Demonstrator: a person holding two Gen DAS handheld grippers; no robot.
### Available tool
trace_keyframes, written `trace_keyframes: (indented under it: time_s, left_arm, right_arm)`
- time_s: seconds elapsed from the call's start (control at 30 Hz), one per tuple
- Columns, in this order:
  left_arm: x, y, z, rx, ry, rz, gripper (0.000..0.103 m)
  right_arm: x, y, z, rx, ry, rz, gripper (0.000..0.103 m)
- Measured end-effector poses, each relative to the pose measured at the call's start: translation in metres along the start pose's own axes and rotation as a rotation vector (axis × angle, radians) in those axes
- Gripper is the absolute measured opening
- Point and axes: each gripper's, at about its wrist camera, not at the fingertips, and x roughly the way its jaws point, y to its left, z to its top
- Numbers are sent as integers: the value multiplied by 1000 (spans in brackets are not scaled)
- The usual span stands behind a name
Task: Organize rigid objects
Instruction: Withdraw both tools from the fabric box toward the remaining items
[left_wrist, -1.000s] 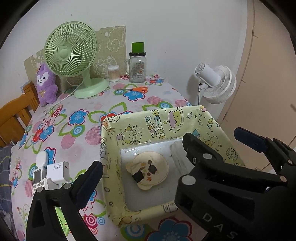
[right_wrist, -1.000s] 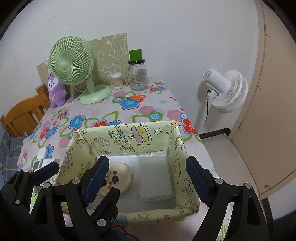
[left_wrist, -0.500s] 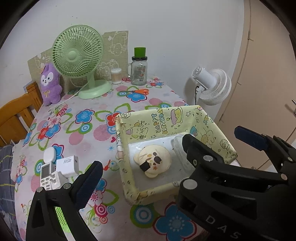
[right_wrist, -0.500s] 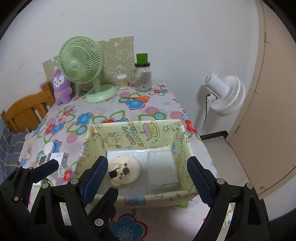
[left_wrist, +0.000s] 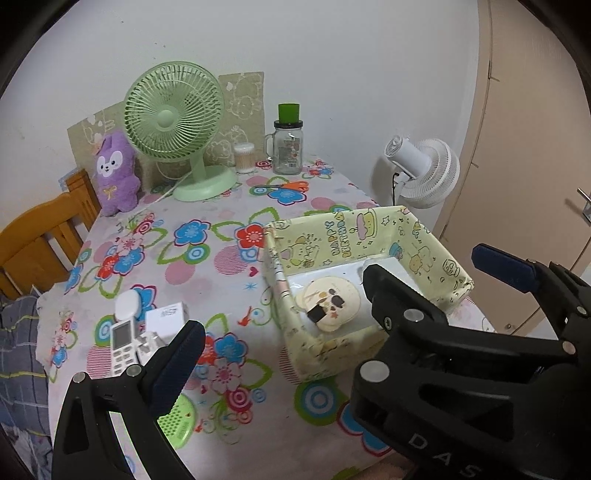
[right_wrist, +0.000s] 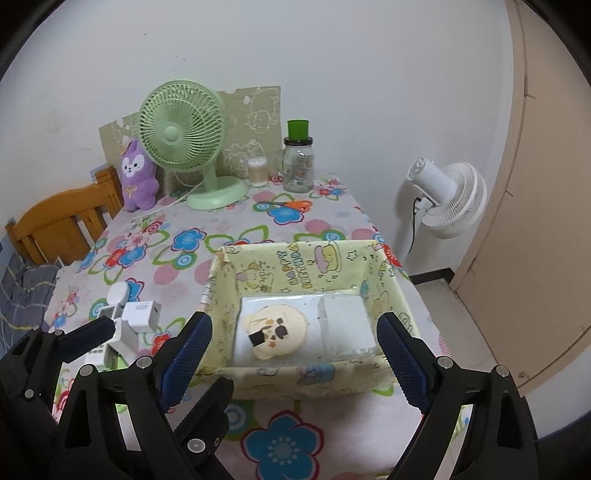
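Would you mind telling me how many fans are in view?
2: a green fan stands at the table's back by the wall; a white fan stands beyond the table's right edge.

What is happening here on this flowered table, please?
A person holds two tongs over the table, tidying small things into the yellow box. Both the left tongs and right tongs are open and empty. The box already holds a round cartoon item and a clear case. A remote and charger lie outside.

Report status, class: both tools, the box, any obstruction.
Left tool open, empty. Right tool open, empty, above the yellow box. Round cream item and white case inside. Nothing blocking.
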Motion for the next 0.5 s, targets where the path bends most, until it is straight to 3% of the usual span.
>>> trace_keyframes:
  time_s: [0.5]
  left_arm:
    - [-24,48,-16,-62,-33,39,103]
  right_arm:
    - [-14,51,-2,-53,-33,50,93]
